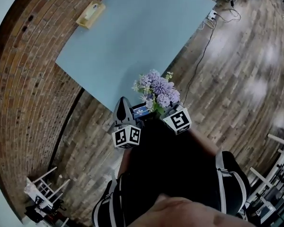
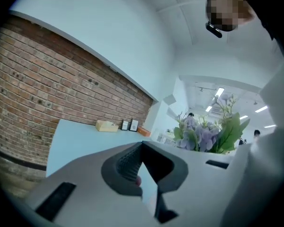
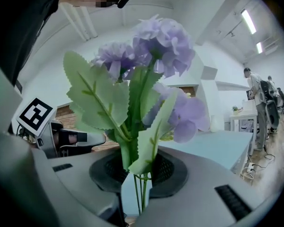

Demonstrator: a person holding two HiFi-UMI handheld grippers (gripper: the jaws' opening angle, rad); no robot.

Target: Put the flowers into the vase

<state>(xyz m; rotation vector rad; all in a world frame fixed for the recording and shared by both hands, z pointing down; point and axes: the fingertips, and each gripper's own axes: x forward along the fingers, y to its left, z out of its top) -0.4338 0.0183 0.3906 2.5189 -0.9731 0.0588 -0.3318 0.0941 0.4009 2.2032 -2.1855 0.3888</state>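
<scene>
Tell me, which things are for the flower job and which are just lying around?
For the job:
purple flowers
right gripper, shut on their stems

Just lying about:
yellowish box on the blue table
two small frames

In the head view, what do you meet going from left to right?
Box → left gripper → right gripper, holding the flowers → power strip.
</scene>
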